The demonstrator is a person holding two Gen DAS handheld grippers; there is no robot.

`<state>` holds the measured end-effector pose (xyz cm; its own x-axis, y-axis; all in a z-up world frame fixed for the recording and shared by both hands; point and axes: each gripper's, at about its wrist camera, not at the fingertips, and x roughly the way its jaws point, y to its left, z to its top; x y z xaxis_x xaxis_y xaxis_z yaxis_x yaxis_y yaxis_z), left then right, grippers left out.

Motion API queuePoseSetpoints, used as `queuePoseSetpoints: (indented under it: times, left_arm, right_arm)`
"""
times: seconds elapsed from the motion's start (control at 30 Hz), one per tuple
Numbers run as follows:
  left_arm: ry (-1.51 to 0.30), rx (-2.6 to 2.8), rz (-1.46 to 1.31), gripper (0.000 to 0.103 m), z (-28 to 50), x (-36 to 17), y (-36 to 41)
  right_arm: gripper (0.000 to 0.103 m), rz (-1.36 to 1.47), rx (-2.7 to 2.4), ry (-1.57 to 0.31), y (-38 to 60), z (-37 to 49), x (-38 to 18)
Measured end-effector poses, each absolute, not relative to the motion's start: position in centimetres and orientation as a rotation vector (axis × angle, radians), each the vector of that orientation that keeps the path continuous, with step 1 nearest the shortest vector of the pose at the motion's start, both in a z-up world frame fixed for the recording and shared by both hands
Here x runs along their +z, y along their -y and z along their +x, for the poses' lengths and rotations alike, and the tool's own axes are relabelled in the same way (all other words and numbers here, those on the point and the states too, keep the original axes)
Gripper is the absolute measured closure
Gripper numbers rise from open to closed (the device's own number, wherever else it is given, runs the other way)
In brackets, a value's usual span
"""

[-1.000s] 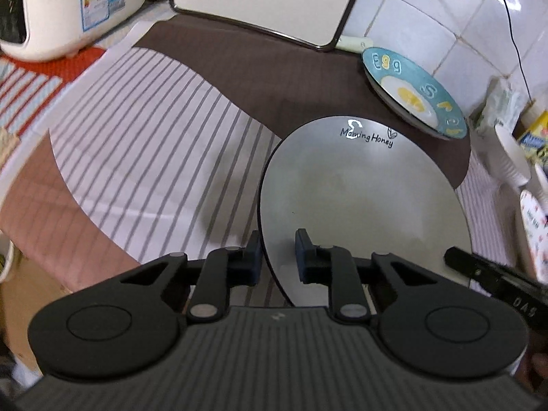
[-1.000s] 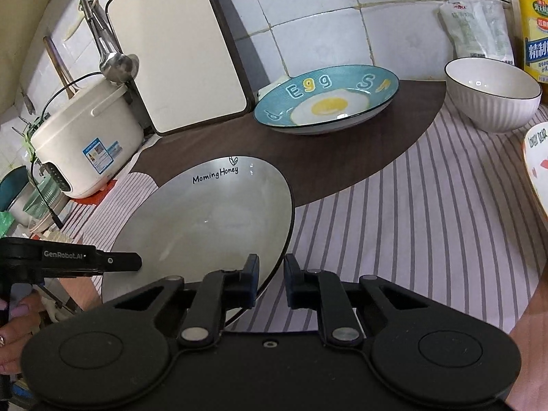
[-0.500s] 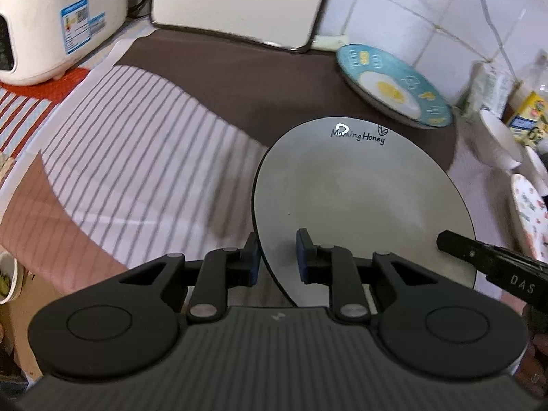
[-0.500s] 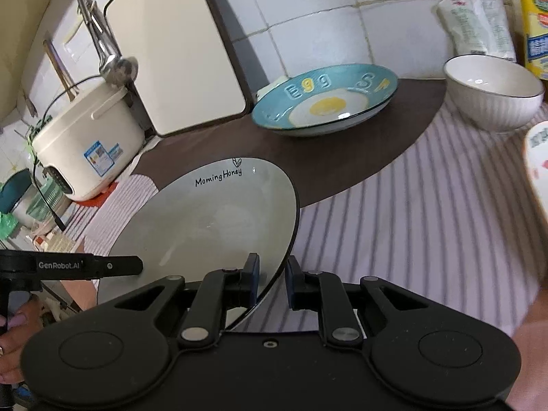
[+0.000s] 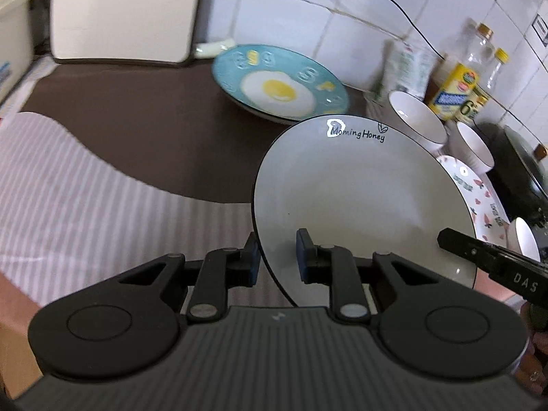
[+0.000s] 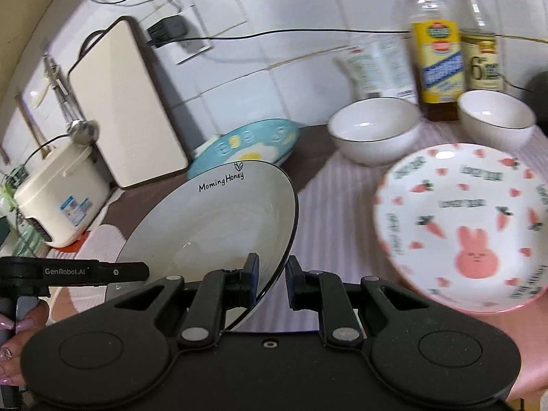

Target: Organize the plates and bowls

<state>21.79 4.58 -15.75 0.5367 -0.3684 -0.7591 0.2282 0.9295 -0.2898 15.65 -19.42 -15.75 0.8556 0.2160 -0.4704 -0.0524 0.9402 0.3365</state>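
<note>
The grey plate lettered "Morning Honey" is off the surface, tilted, its rim pinched on both sides: I have the left gripper clamped on the near edge and the right gripper clamped on the opposite edge, fingers nearly closed on each. Beyond it sit the blue egg plate, two white bowls, and just to its right the pink rabbit plate.

Rice cooker — cutting board — bottles
</note>
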Motion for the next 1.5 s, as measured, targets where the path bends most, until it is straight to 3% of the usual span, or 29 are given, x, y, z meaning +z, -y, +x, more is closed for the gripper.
queuePoseSetpoints:
  times: [0.93,1.17,1.27,1.5]
  left_arm:
    - [-1.005,-0.345,-0.107,0.082,27.0,-18.8,-0.5]
    - [-1.013,-0.261,-0.004,0.076,26.7,-18.2,1.5]
    - [-1.034,-0.245,-0.015,0.074,26.2,-17.6,1.3]
    - [-0.984,-0.254,-0.031,0.067,22.8,-14.2,1.0]
  right_arm:
    - [0.082,0.285,0.024,-0.593,20.7,19.6,-19.1]
    - [0.074,0.226,0.061,-0.619,20.3,17.9,-18.4]
    - [0.062,0.226,0.088,-0.599,20.8,15.1,-17.7]
    - [0.051,0.223,0.039,-0.475,23.3,8.7,-15.5]
